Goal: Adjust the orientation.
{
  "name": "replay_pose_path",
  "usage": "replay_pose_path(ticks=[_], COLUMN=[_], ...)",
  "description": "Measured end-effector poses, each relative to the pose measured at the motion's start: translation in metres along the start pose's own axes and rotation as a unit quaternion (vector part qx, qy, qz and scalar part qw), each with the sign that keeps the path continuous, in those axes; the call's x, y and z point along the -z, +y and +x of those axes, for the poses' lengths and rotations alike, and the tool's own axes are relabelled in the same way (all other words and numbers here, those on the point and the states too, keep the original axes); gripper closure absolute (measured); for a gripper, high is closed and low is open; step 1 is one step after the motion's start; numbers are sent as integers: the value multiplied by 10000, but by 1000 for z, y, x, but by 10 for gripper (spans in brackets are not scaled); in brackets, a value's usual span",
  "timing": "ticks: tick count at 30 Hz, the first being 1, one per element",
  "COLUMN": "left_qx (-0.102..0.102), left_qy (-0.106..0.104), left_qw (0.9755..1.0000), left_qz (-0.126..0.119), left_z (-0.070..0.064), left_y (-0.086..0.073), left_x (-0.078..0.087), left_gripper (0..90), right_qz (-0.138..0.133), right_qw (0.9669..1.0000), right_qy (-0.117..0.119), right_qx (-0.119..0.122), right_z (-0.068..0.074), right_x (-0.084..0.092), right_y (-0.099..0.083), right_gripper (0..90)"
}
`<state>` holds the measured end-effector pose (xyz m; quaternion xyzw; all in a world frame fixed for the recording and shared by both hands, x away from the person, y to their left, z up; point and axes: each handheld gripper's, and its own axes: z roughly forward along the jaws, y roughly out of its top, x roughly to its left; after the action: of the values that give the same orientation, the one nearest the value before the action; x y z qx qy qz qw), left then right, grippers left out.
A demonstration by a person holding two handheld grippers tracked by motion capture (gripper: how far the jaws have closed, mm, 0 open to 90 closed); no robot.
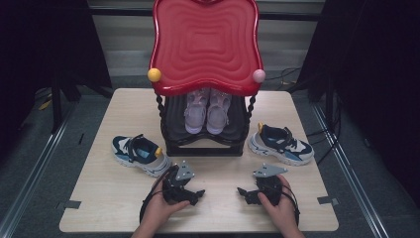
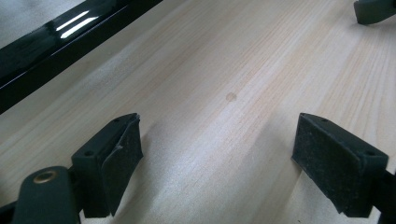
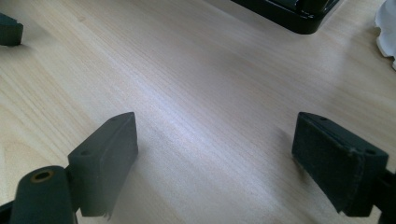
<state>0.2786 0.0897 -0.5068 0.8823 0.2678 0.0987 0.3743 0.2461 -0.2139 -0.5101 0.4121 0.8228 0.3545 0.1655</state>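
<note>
1. Rack (image 1: 205,144) with the red top sits mid-table at 12 o'clock, pink pair on its shelf.
2. Left shoe (image 1: 140,154) lies at 11 from the left gripper (image 1: 195,193), just beside it, long axis running 10 to 4, heel nearest.
3. Right shoe (image 1: 281,144) sits at 1 from the right gripper (image 1: 242,192), farther off.
4. Both grippers rest wide open, empty, nothing blocking.

The red tray (image 1: 205,44) overhead hides the heels of the pink shoes (image 1: 207,111).
</note>
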Motion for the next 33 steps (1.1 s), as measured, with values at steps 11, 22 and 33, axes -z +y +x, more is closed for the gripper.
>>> replay_pose_path(ticks=[11, 22, 33], left_qx=[87, 163, 163], left_qy=[-134, -220, -241], left_qw=[9997, 9991, 9982], left_qz=[207, 329, 528], left_z=[1, 6, 12], left_y=[3, 14, 22], left_x=[5, 22, 37], left_gripper=[157, 169, 174], right_qz=[18, 18, 19], right_qw=[10000, 10000, 10000], right_qy=[0, 0, 2], right_qx=[-31, -31, -33], right_z=[0, 0, 0], right_x=[0, 0, 0], right_y=[0, 0, 0], right_gripper=[138, 139, 139])
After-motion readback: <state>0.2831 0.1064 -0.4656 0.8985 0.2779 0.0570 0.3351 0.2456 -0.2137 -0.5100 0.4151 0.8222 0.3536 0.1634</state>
